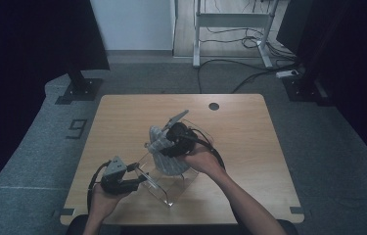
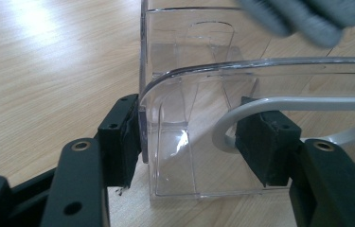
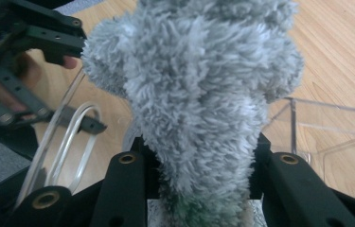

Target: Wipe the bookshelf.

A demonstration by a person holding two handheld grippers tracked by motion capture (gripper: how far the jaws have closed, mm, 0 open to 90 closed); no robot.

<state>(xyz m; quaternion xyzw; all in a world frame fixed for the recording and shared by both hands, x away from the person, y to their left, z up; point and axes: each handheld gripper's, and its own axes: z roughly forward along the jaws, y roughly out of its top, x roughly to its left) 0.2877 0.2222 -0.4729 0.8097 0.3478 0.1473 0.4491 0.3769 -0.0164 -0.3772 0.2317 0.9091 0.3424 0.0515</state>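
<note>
Light wooden bench; clear plastic bin with a grey wire handle stands near centre. Left claw clamps the bin's near-left wall and handle; keep it braced. Right claw grips the fluffy grey cloth, above the bin's far rim. Lower it straight into the opening, bunching loose ends inside.

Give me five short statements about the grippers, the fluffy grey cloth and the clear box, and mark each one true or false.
1. The right gripper is clamped on the fluffy grey cloth. True.
2. The left gripper grips the clear box at its wall and grey handle. True.
3. The box is made of dark wood. False: it is clear plastic.
4. The cloth lies flat on the floor. False: it is held above the box.
5. The wooden table has a round hole. True.
</note>
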